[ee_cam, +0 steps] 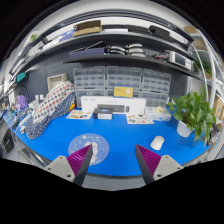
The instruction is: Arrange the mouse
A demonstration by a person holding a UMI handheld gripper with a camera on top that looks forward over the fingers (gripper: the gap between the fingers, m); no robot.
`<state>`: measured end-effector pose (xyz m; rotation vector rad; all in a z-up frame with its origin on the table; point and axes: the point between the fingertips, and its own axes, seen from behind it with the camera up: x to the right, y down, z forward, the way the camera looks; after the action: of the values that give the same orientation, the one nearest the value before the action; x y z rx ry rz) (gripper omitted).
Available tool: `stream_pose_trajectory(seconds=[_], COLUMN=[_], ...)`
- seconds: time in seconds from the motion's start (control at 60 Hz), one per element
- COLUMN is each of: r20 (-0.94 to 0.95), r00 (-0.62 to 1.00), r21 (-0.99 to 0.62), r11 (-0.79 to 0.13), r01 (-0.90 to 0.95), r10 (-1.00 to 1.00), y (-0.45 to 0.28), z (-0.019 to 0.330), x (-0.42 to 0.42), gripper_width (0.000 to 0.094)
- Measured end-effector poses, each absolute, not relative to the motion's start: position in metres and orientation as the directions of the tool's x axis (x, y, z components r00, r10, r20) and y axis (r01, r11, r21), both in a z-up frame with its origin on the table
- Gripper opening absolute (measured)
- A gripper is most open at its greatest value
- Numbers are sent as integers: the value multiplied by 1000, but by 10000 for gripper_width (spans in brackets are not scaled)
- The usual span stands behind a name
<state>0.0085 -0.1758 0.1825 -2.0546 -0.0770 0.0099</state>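
1. Shelving [120, 40] spans the back of the scene above the table, with boxes and other stored items on its levels; the individual items are too small to identify.
2. Table [115, 150] carries a blue surface that extends from the fingers of the hand-held gripper back to a row of equipment.
3. White equipment units [112, 104] stand in a row at the far edge of the blue surface, with small white trays in front of them.
4. Patterned blue-and-white bundle [50, 108], apparently fabric, leans at the far left side of the table.
5. Green potted plant [190, 112] stands in a white pot at the far right side of the table.
6. Hand-held gripper [113, 163] is released: the two fingers stand well apart with bare blue surface between them, and nothing is held. The purple pads [80, 155] show on the inner faces of the fingers.
7. Mouse [157, 143], white, rests on the blue surface just ahead of the right finger and slightly outside it, not between the fingers. It is apart from the plant pot behind it.
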Motion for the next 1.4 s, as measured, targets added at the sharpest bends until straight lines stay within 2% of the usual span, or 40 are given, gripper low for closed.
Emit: stream_pose_trajectory(seconds=[0.183,0.45,0.65,0.833,1.15,1.4], r20=[26,41,19,4,-31,-46], r00=[998,999,996,998,999,994], r21=[-861,-798,-759,-736,-702,-689], r11=[-507,-602,-650,-675,-713,-723], r01=[52,13,-44,-43,-5,38], r10=[58,-32,-89,-68,24,96], y=[-184,-176,-132,-72,5,42], z=[130,59,28,12,0,-1], x=[38,145,214,241,236,215], gripper_width=[874,872,857,854,867,816])
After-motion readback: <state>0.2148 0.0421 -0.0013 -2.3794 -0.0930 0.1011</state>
